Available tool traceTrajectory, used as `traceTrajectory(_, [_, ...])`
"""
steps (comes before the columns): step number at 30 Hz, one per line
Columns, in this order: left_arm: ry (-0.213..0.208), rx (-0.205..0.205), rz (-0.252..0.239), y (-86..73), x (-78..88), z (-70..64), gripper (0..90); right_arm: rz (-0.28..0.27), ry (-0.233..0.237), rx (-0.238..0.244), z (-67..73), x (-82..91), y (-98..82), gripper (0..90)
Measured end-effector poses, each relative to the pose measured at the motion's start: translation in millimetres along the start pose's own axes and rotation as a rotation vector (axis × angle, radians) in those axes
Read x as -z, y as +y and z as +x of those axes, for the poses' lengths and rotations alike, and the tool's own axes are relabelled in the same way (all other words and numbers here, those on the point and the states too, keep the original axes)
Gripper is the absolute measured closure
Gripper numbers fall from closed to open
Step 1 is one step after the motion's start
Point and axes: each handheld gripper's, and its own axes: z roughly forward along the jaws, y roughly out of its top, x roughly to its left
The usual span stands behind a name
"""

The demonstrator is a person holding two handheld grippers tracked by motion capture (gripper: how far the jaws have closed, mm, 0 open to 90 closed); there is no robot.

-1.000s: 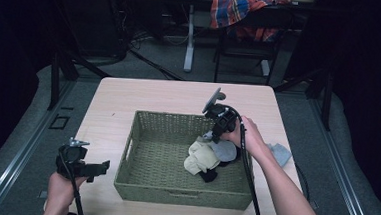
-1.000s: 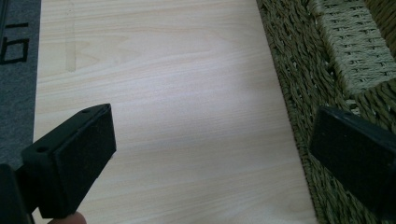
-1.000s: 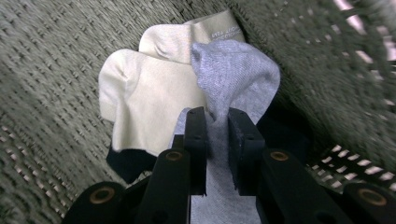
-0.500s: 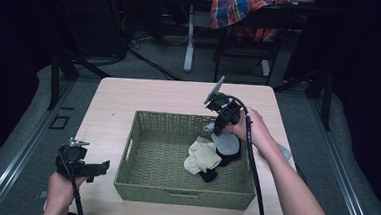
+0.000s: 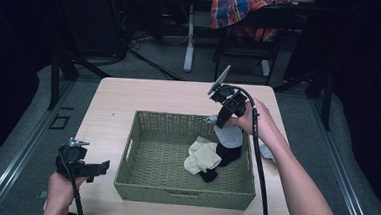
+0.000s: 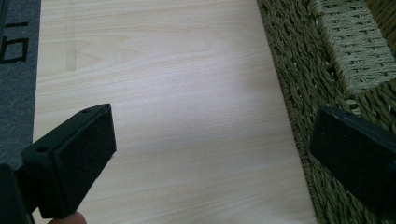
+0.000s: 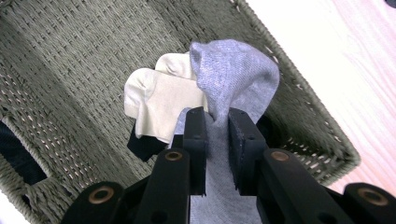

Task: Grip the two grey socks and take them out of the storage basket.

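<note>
Left tongs (image 5: 105, 166) stand wide, holding nothing, low over the table (image 5: 108, 107) beside the basket (image 5: 125, 153); right tongs (image 7: 217, 135) pinch a grey sock (image 7: 233, 74) tight, lifting it above the basket's right side; it hangs crumpled over a cream sock (image 5: 203, 156) and a black one (image 5: 228, 154).

Grey sock (image 7: 233, 74), cream sock (image 7: 161, 100) and black sock (image 5: 225, 155) sitting in an olive woven basket (image 5: 141, 134); surface (image 5: 108, 102) looking pale woodgrain.
</note>
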Motion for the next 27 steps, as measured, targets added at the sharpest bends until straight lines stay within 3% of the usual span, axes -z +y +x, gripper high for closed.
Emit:
traceTrajectory(10, [-0.001, 0.001, 0.000, 0.0, 0.2, -0.2, 0.8, -0.014, -0.034, -0.023, -11.2, 20.0, -16.0, 78.8])
traceTrajectory(22, [0.002, 0.002, 0.000, 0.0, 0.2, -0.3, 0.9, -0.033, -0.077, -0.122, -42.4, 40.7, -57.4, 78.8])
traceTrajectory(27, [0.005, 0.005, 0.000, -0.1, 0.2, -0.2, 0.9, -0.060, -0.091, -0.179, -61.9, 50.1, -83.7, 78.8])
